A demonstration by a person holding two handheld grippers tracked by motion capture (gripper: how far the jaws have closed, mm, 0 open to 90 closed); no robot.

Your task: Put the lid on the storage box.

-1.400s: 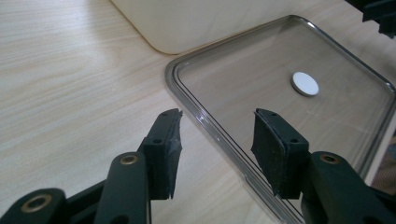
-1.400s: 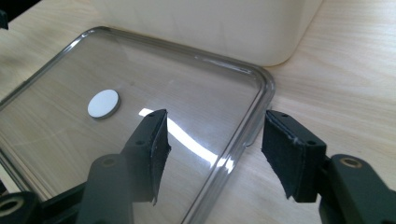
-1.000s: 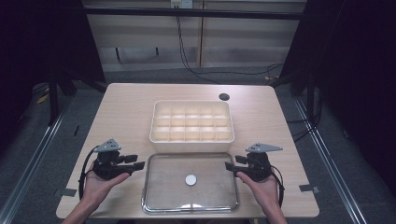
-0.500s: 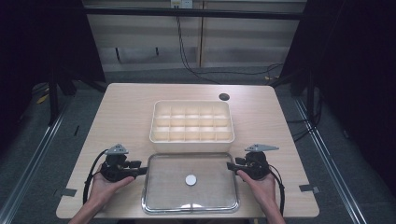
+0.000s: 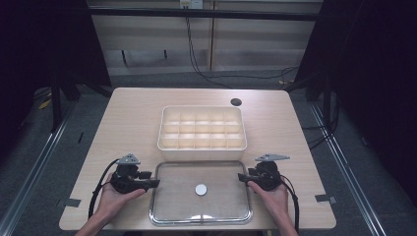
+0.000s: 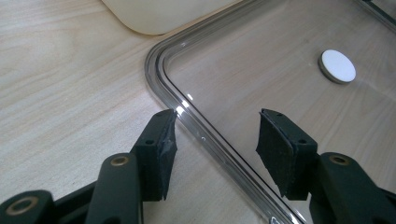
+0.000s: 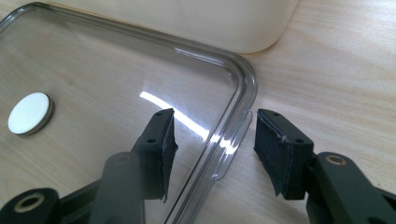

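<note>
You are bracketing the clear lid (image 5: 200, 192) from both sides; it is lying flat on the surface (image 5: 133, 123), just in front of the cream divided box (image 5: 202, 127). Your left gripper (image 6: 215, 135) and right gripper (image 7: 212, 135) are each straddling a rim, jaws released and just widened, pads not pressing it.

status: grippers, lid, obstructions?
Left gripper open, astride lid left rim. Right gripper open, astride right rim. Lid flat on table, ungripped. Nothing blocking; box behind.
</note>
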